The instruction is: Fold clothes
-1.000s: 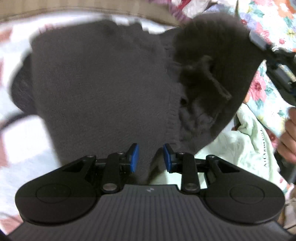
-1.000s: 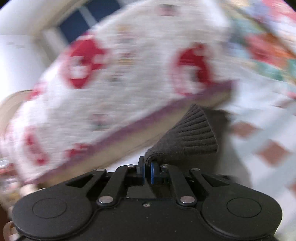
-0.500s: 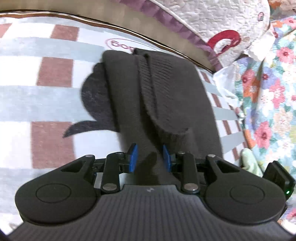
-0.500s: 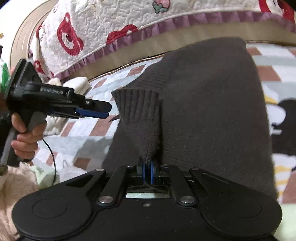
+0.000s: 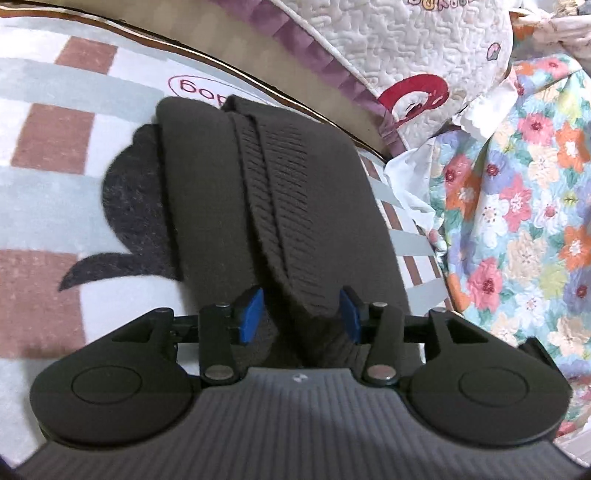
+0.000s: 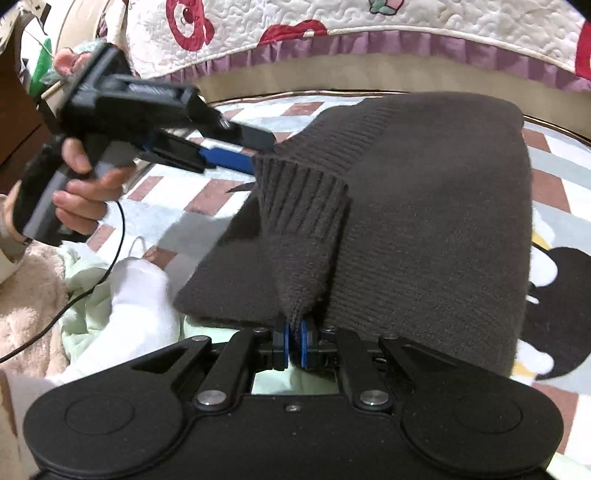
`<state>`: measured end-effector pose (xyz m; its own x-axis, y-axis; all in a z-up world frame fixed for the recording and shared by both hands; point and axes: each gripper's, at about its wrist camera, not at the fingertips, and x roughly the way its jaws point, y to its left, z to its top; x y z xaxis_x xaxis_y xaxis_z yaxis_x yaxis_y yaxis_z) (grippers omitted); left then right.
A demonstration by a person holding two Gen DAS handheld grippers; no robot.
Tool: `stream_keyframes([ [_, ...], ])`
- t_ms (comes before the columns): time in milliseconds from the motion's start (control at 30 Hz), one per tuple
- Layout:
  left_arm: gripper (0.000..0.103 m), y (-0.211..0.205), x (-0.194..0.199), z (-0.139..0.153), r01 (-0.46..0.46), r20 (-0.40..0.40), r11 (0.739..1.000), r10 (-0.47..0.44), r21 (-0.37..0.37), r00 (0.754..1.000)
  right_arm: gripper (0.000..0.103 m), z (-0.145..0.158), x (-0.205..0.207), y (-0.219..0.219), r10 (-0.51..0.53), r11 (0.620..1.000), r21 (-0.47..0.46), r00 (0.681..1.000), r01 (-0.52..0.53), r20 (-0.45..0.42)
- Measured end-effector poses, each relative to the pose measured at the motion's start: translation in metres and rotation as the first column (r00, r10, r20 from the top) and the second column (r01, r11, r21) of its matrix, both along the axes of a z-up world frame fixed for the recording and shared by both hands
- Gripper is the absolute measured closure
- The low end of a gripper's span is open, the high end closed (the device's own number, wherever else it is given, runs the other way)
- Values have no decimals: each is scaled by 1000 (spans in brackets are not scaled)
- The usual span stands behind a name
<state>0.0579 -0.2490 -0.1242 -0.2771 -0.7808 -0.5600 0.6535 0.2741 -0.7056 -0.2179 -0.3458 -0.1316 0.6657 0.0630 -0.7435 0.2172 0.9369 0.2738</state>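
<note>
Knitwear like this dark sweater (image 6: 424,206) looks soft and floppy, best pinched at ribbed edges: right gripper (image 6: 294,345) clamps its cuff (image 6: 299,192), left gripper (image 5: 300,314) gapes, holding nothing

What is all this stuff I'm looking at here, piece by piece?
Sweater: one, dark brown knit, lying folded on the blanket; its ribbed sleeve cuff is lifted.
Blanket: one, white, grey and brown checks, under the sweater.
Quilt: one, cream with red prints and purple frill, behind.
Floral cloth: one, multicoloured, right of the sweater.
Pale green cloth: one, at the near edge.
Left claw: open, over the sweater.
Right claw: shut on the sleeve.
Hand: holding the left claw's handle.
</note>
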Motion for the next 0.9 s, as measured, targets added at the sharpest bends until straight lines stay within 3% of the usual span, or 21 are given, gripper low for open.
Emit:
stream_keyframes([
  [67,51,-10,1,-5,-14,-15,1000,14,-19,1000,95,0,-3,0,13,1000,-3,1000,-14,-4],
  [133,56,-20,1,-10,-41,-24,999,41,-11,999,94,-1,-6,-1,27,1000,-6,1000,-27,-9],
  [167,86,-25,-4,-8,-32,2,999,32,13,1000,94,-1,-7,-1,34,999,-8,999,-34,-11],
  [200,99,-26,-12,0,-12,62,1000,11,16,998,94,-1,-9,-1,40,999,-9,999,-41,-14],
  [267,99,-22,-31,22,12,204,1000,-14,11,979,94,0,-11,-5,30,1000,-7,999,-30,-20],
  [333,99,-6,-51,52,3,370,1000,3,-15,929,94,4,-12,-9,17,1000,-15,1000,-18,-24],
  [400,99,19,-67,78,-18,441,997,48,-71,896,94,12,-12,-9,26,999,-31,1000,-26,-16],
  [533,99,15,-63,56,-57,402,998,39,34,915,94,27,-13,-7,63,997,-49,998,-64,-9],
  [633,99,6,-43,18,-102,309,984,52,147,950,94,12,-2,2,76,992,-92,994,-83,-79],
  [700,99,11,-31,15,-124,221,983,92,138,971,93,7,1,10,99,988,-107,990,-109,-98],
  [767,99,14,-26,21,-123,196,985,97,124,976,92,13,-1,11,108,989,-89,991,-115,-82],
  [900,99,12,-25,20,-126,189,981,98,146,977,86,35,-10,-15,50,996,72,998,-52,27],
])
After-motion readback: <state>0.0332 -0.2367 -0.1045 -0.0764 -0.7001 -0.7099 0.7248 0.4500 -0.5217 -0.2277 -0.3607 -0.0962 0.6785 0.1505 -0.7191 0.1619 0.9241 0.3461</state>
